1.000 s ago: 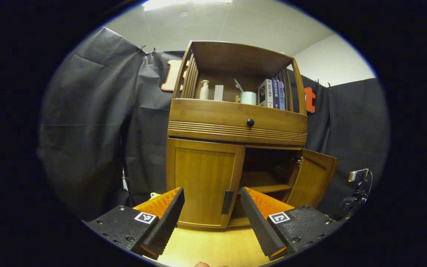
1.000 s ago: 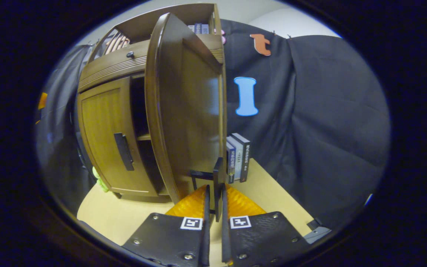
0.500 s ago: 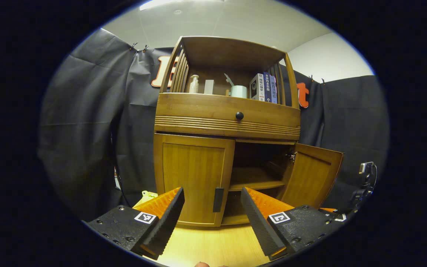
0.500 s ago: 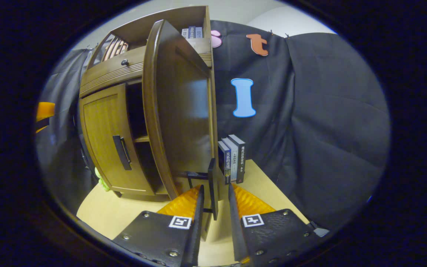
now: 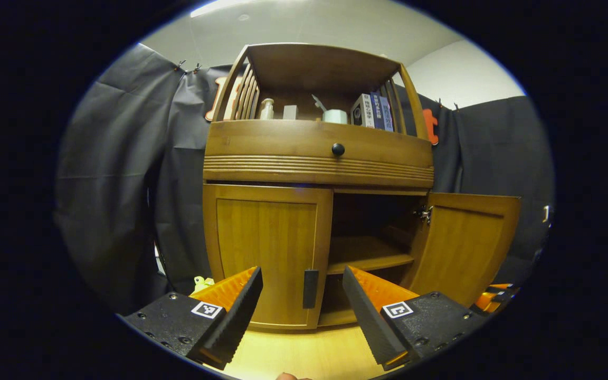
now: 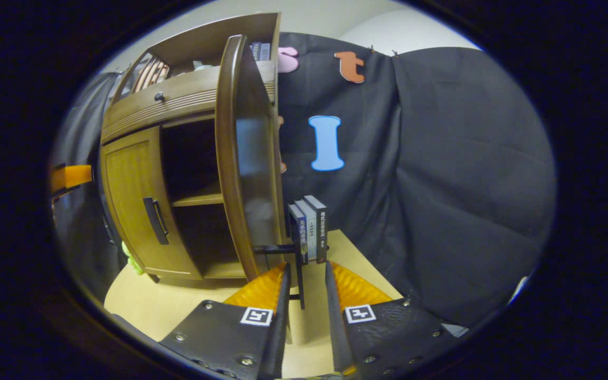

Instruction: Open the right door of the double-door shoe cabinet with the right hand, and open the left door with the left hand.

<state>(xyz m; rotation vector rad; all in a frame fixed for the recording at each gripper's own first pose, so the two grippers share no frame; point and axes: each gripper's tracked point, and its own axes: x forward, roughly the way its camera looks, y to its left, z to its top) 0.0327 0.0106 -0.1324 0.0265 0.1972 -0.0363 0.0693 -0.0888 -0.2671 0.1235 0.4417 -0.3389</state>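
Left gripper (image 5: 302, 293): jaws wide apart, holding nothing, hovering in front of left door (image 5: 267, 253). Left door handle (image 5: 310, 288) framed between fingers but farther off, apart from both. Left door closed.

Right gripper (image 6: 305, 287): jaws narrowly parted, right door handle (image 6: 300, 264) in gap between them; contact with either finger cannot be told. Right door (image 6: 243, 158) swung wide open, edge-on. Inner shelf (image 5: 367, 256) exposed. Shoe cabinet (image 5: 317, 158) stands on light wooden table (image 6: 177, 303); books (image 6: 310, 229) upright just beyond right door.
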